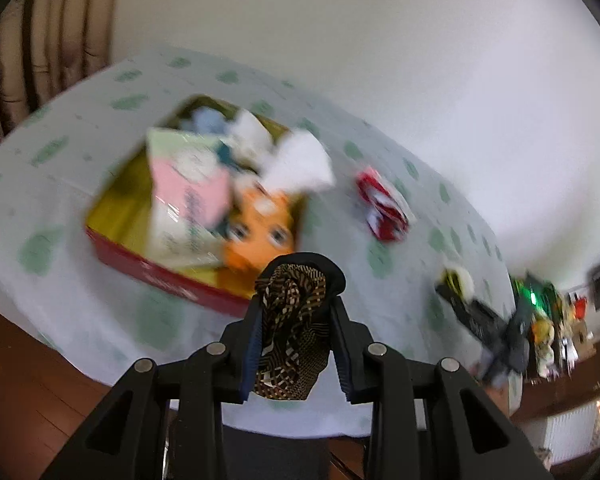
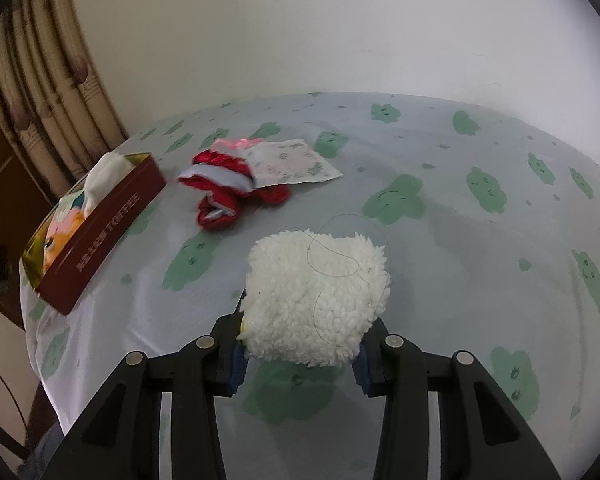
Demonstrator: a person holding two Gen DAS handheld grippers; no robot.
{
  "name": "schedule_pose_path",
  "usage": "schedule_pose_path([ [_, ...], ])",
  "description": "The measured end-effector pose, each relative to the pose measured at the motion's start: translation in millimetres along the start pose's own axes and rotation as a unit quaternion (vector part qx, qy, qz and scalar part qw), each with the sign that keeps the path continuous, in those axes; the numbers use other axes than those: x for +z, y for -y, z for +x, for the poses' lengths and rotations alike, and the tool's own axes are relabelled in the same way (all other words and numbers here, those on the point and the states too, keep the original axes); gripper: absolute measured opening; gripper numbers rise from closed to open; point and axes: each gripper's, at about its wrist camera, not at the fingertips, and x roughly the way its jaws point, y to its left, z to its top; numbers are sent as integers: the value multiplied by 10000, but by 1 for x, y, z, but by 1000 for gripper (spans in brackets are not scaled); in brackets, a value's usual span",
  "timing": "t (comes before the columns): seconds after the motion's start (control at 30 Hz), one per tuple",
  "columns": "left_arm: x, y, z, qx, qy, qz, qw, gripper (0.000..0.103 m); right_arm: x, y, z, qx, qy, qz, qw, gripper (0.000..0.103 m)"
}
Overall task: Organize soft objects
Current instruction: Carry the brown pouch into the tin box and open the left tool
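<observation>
My left gripper (image 1: 296, 320) is shut on a brown patterned cloth (image 1: 292, 328) and holds it above the table, just in front of the red tin box (image 1: 160, 276). The box holds several soft items, among them an orange doll face (image 1: 260, 224) and white cloths (image 1: 300, 164). My right gripper (image 2: 300, 344) is shut on a white fluffy pad (image 2: 316, 296), held over the tablecloth. The red tin box (image 2: 100, 232) lies to its left. A red and white sock bundle (image 2: 228, 184) lies on the table beyond; it also shows in the left wrist view (image 1: 384, 204).
The table carries a pale cloth with green prints (image 2: 480, 220). A flat patterned packet (image 2: 296, 164) lies beside the red bundle. A striped curtain (image 2: 40, 92) hangs at the left. The other gripper (image 1: 484, 320) shows at the right of the left wrist view, with clutter (image 1: 552, 320) behind.
</observation>
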Motion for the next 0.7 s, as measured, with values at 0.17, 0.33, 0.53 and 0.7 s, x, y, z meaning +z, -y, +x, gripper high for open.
schedule_pose_path([
  [0.17,39,-24,4,239,281,29,9993,32,-1,3,2,-74,-26,64,9999,39],
  [0.33,81,-35,31,430,309,87,9986,32,-3,-3,7,-216,-104,-66,9997,39],
  [0.53,132,-34,71,716,367,494,9955,33,-2,-5,11,-292,-180,-130,9993,39],
  [0.7,156,-40,110,1031,106,685,9923,33,-2,-3,11,-276,-199,-57,9994,39],
])
